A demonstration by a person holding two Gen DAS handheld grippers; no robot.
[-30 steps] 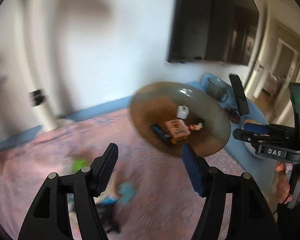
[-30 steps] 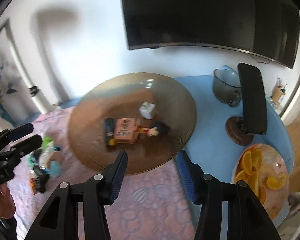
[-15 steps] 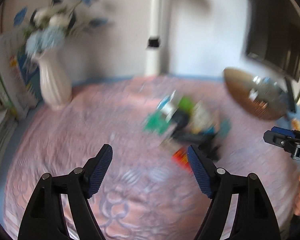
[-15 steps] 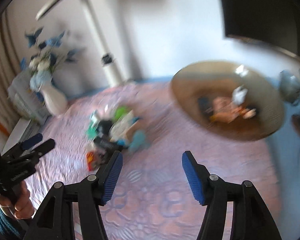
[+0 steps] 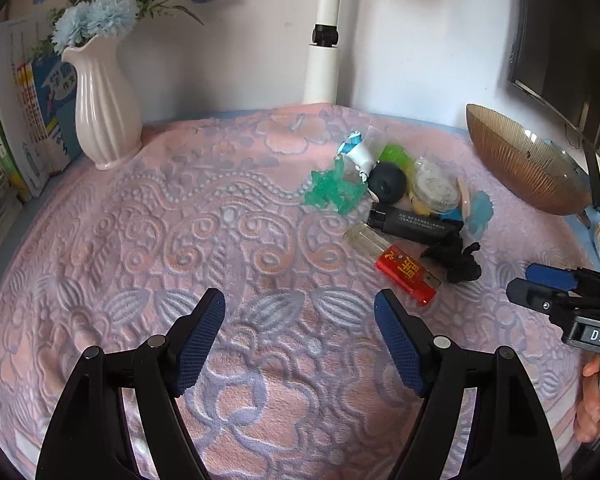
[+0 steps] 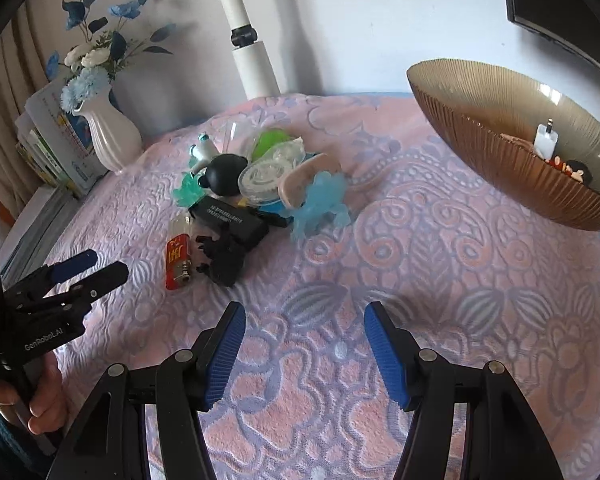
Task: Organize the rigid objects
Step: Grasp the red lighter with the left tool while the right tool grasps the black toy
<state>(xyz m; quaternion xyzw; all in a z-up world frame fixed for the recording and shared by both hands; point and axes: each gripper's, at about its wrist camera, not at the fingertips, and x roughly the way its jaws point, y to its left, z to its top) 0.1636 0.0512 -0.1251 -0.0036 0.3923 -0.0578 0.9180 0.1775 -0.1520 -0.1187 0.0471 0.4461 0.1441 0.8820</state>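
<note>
Right wrist view shows the desk (image 6: pixel 440 264), draped in a pink and lilac embossed cloth, with a ribbed amber glass bowl (image 6: pixel 496 160) at far right already holding a few small items. A white vase of blue flowers (image 6: pixel 112 138) stands at far left. Between them, left of centre, lies the pile of small rigid objects (image 6: pixel 252 188): a black rectangular case (image 6: pixel 230 216), a pale blue plastic figure (image 6: pixel 320 204), a black toy animal (image 6: pixel 222 260) and, nearest the left edge of the heap, a red lighter (image 6: pixel 178 260). The right claw (image 6: pixel 304 360) hangs spread and empty over bare cloth, the pile ahead and to its left. The left claw (image 5: pixel 300 340) is likewise spread with nothing between its pads; from it the lighter lies just ahead and to the right, long axis running diagonally from far left to near right. By my judgement the left claw is the closer to the lighter, the right to the toy animal.
</note>
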